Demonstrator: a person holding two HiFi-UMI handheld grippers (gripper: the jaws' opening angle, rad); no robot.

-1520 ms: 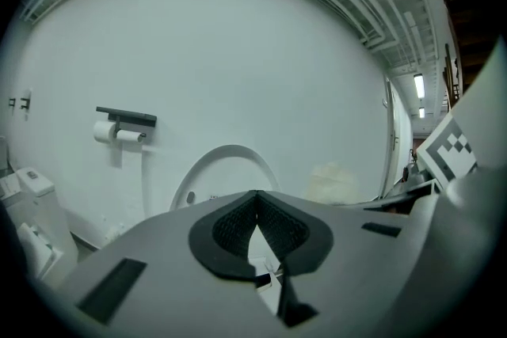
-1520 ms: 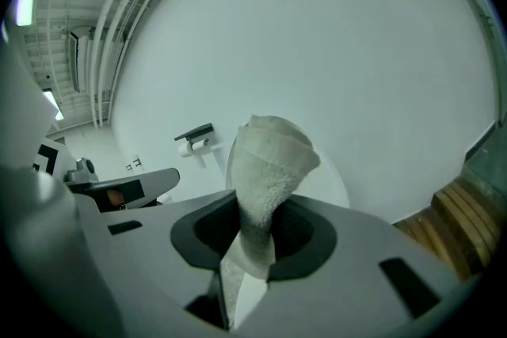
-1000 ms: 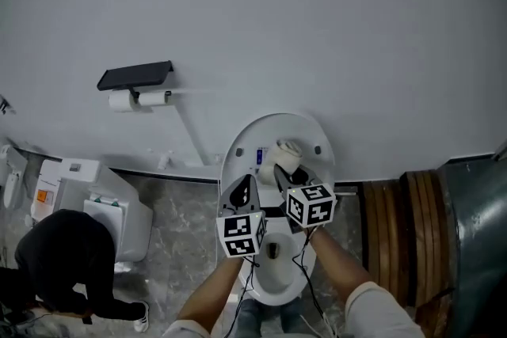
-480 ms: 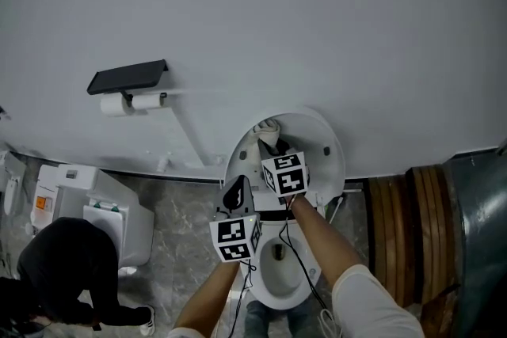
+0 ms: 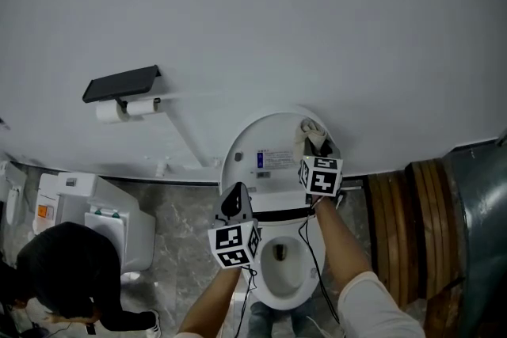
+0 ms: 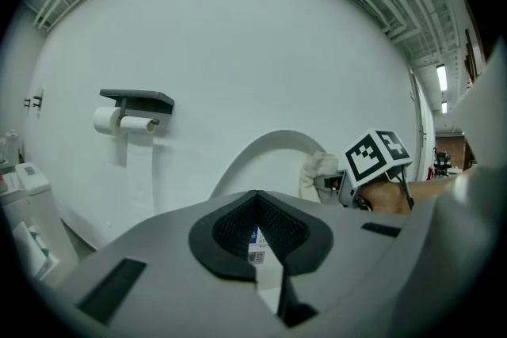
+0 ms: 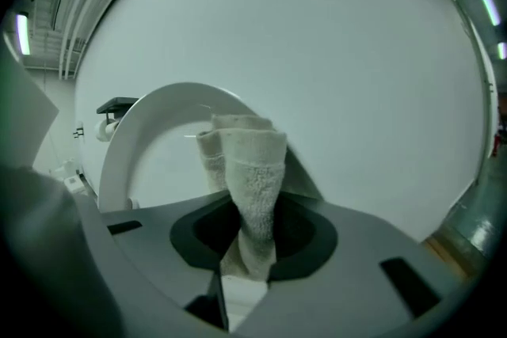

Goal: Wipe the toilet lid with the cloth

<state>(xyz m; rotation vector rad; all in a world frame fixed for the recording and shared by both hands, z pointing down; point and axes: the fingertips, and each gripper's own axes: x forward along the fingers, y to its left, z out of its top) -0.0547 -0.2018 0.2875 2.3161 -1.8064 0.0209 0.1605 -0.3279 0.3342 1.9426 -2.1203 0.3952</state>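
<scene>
The white toilet lid (image 5: 265,140) stands raised against the grey wall. A beige terry cloth (image 5: 308,134) is pressed at the lid's upper right edge, with my right gripper (image 5: 315,146) shut on it. In the right gripper view the cloth (image 7: 247,186) sticks up from between the jaws of that gripper (image 7: 249,253), with the lid (image 7: 146,150) to its left. My left gripper (image 5: 234,202) hovers shut and empty over the seat's left side. In the left gripper view the shut left gripper (image 6: 257,245) faces the lid (image 6: 265,148) and the cloth (image 6: 318,170).
The open toilet bowl (image 5: 281,269) lies below the lid. A toilet-paper holder (image 5: 123,87) hangs on the wall at left. A white unit (image 5: 87,210) and a crouching person in black (image 5: 63,269) are at the lower left. Curved wooden trim (image 5: 404,218) stands at right.
My right gripper carried the cloth from the lid's middle up to its top, then across to the upper right edge. The left gripper stayed about where it was.
</scene>
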